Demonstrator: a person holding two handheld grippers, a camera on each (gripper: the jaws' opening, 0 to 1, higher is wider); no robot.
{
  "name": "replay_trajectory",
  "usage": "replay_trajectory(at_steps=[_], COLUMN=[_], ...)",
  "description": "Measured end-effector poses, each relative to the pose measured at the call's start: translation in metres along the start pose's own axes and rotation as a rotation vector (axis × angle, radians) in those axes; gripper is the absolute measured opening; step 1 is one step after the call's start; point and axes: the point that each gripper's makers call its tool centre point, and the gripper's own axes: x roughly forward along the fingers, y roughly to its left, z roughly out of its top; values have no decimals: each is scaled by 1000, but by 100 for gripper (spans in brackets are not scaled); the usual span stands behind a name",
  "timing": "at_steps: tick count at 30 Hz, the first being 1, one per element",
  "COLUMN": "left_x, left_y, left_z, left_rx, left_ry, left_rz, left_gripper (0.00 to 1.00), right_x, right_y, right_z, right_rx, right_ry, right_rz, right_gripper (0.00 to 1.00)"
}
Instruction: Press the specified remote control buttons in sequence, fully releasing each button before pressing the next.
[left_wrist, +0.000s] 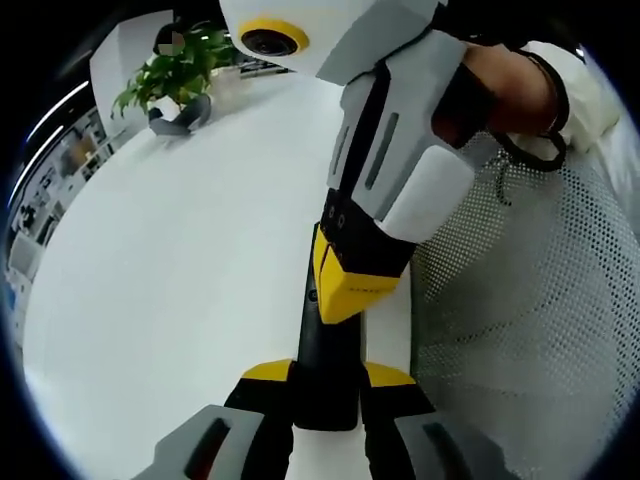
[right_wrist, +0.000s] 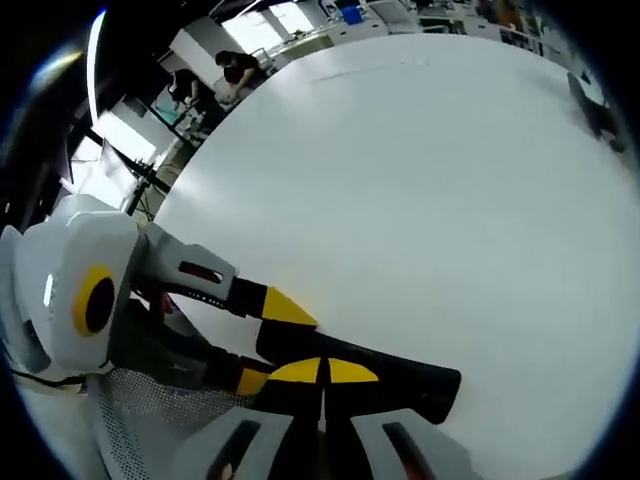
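A black remote control (left_wrist: 327, 345) lies lengthwise at the white table's (left_wrist: 180, 260) near edge. My left gripper (left_wrist: 328, 378) is shut on its near end, one yellow-tipped jaw on each side. My right gripper (left_wrist: 348, 285) reaches down from above with its yellow tips together and resting on the remote's upper face. In the right gripper view, the right gripper (right_wrist: 322, 372) is shut with its tips on the remote (right_wrist: 405, 385). There the left gripper (right_wrist: 268, 345) clamps the remote from the left. The buttons are hidden.
A green plant (left_wrist: 170, 65) in a grey pot (left_wrist: 185, 115) stands at the table's far end. A white mesh chair (left_wrist: 530, 320) sits beside the table edge. A person's hand (left_wrist: 500, 85) holds the right gripper. Desks and people (right_wrist: 235, 70) are far behind the table.
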Motion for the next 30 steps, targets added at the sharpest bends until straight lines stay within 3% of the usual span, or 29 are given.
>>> replay_trajectory(at_steps=[16, 26, 30], left_x=[0, 0, 0], left_y=[0, 1, 0], left_z=[0, 1, 0], left_rx=[-8, -10, -9], left_ry=[-4, -1, 1], left_rz=[-5, 0, 4], left_gripper=[24, 24, 24], right_x=[0, 0, 1], right_y=[-2, 0, 6], right_z=[0, 0, 0], right_rx=[16, -58, -46], right_ry=[3, 4, -1], right_rz=[16, -10, 24], right_gripper=[0, 0, 0])
